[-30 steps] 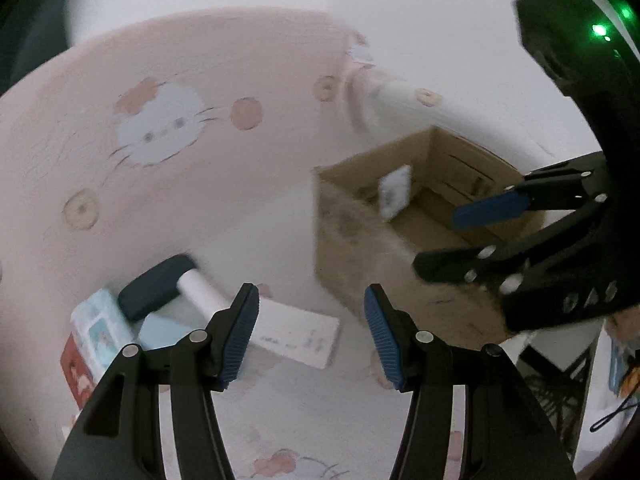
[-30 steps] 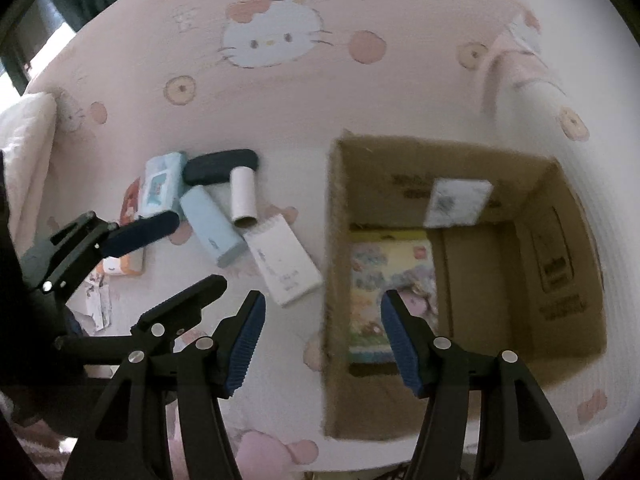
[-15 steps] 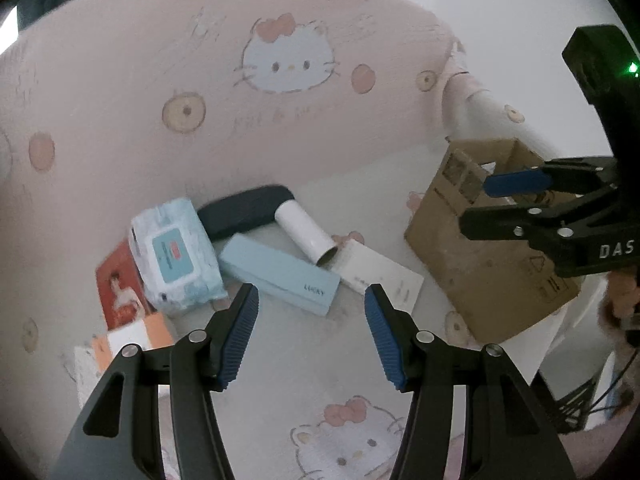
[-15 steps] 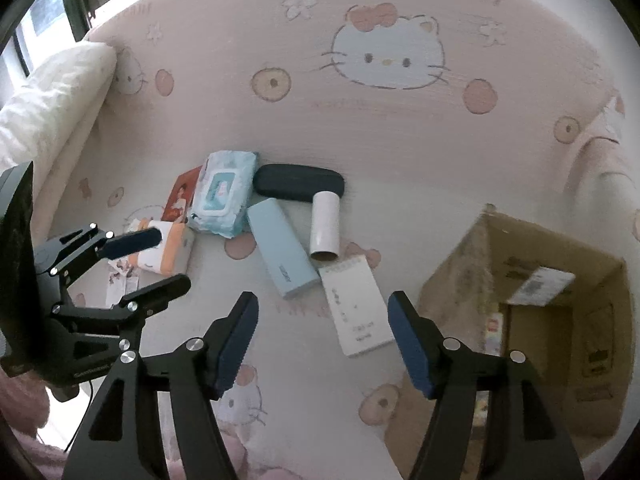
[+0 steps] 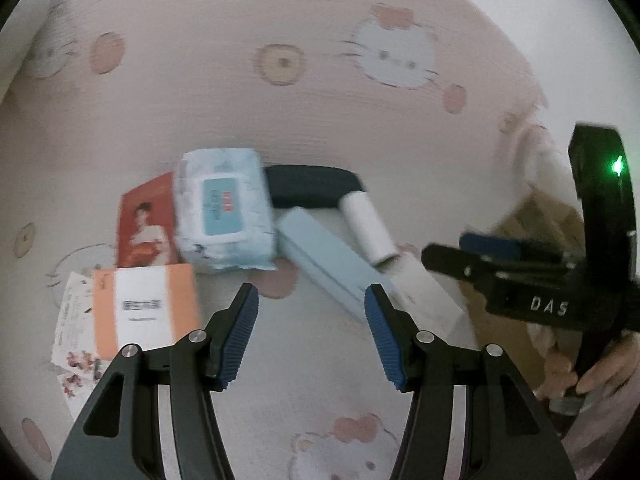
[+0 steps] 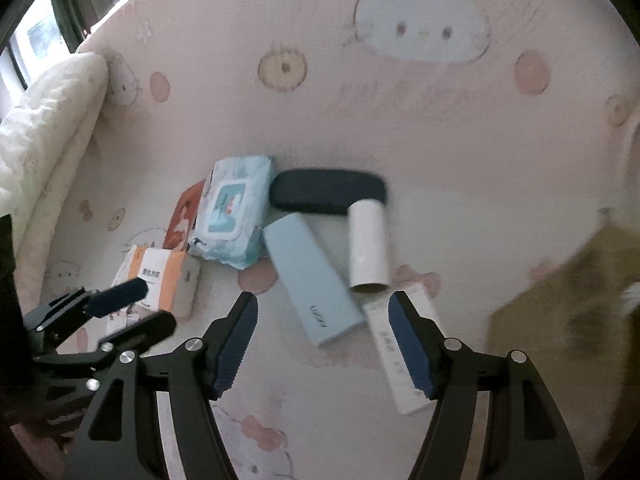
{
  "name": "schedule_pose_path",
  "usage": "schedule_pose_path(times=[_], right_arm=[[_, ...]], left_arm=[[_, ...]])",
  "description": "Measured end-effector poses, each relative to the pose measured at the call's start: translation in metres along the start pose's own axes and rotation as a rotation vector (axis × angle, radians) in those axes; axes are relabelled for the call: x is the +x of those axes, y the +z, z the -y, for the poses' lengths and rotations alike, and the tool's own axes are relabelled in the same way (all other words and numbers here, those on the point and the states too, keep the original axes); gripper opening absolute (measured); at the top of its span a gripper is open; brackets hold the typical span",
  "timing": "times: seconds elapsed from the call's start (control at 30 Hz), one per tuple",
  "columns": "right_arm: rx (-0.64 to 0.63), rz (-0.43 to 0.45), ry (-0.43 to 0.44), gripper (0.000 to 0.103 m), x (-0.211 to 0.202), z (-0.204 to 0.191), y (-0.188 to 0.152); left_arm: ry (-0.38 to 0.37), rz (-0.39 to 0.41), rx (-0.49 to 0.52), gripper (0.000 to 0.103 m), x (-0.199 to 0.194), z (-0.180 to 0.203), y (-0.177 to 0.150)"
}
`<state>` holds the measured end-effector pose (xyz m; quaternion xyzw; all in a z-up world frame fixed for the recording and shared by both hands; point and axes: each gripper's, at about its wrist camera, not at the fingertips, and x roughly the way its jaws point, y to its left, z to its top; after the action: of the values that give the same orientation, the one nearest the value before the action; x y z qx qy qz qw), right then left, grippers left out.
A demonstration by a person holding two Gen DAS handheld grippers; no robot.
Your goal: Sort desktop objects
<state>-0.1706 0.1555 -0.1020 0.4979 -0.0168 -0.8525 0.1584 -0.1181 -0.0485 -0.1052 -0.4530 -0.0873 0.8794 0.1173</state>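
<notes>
Two grippers, both with jaws spread wide and gripping nothing, hang over a pink cartoon-cat sheet. Left wrist view: left gripper sits above bare sheet just in front of the object cluster, no item between its blue pads. Just beyond the left pad lies an orange-and-white packet, resting on a printed paper slip; behind it a red booklet, partly covered by a wet-wipes pack. A dark glasses case lies crosswise at the back, long axis left–right. A light blue box runs diagonally from back-left to front-right, its near end behind the right pad. A white roll is just to the right of the box, slanting the same way, far end touching the case. A white notepad lies beyond the right pad. The right gripper intrudes from the right, in front of a blurred cardboard box. Right wrist view: right gripper hovers over the near end of the light blue box, whose long axis slants from back-left to front-right. The white roll stands nearly along the view axis, open end nearer. The notepad is partly hidden by the right pad. The glasses case, wipes pack, booklet and orange packet lie further left; the left gripper overlaps the packet. The cardboard box blurs at right. A white quilt is bunched at the left edge.
</notes>
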Motion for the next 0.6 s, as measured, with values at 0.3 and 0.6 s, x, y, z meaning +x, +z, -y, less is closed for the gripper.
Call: schedule_pose_path(times=[0.3,0.6], right_arm=[[0.129,0.045,0.191,0.066,0.047,-0.004,0.021],[0.22,0.055,0.304,0.05,0.096,-0.009,0.03]], left_arm=[[0.075,-0.01,-0.162,0.06,0.032,-0.054,0.007],[-0.001,0.005,-0.422,0.057,0.052,-0.097,0.008]])
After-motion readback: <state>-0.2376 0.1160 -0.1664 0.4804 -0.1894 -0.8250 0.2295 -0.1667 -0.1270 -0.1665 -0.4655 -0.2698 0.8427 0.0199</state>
